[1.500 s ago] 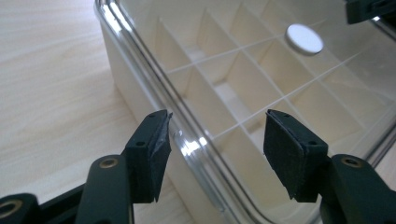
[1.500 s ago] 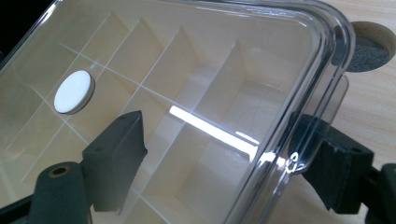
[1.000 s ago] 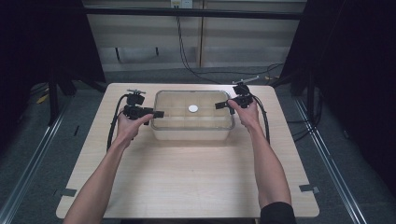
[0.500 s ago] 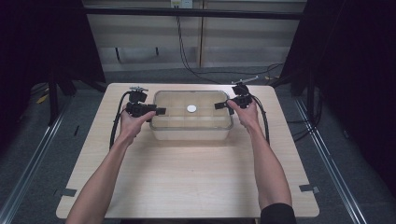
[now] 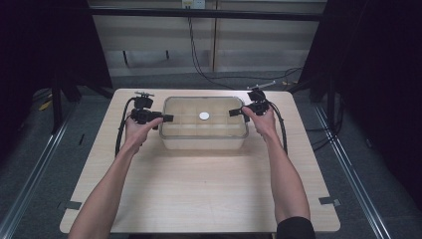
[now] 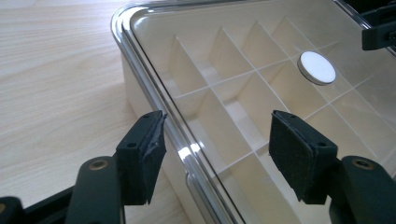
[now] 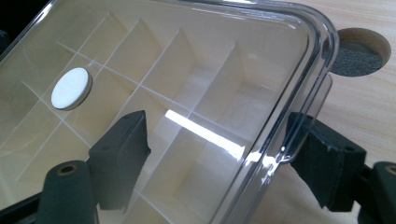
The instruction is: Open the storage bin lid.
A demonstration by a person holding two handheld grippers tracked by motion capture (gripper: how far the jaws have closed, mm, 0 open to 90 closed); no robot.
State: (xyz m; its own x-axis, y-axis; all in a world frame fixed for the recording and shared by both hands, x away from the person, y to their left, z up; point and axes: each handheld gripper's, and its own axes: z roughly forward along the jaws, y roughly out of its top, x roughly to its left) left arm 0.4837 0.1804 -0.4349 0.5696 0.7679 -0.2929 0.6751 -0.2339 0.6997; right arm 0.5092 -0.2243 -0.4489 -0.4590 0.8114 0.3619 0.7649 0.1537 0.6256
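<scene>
Item: clear-lidded compartment box (image 5: 204,124), cream dividers inside, a white round disc (image 5: 204,116) on the lid's middle. It sits on the desk (image 5: 199,189) near the far edge, midway between the left and right edges.

Your left gripper (image 5: 164,118): at the box's left end, jaws apart and just opened further, straddling the lid's rim (image 6: 159,100) — one pad outside the wall, one over the lid; neither pad presses.

Your right gripper (image 5: 235,112): at the box's right end, jaws apart, straddling the lid's tab (image 7: 303,116); contact cannot be told.
</scene>
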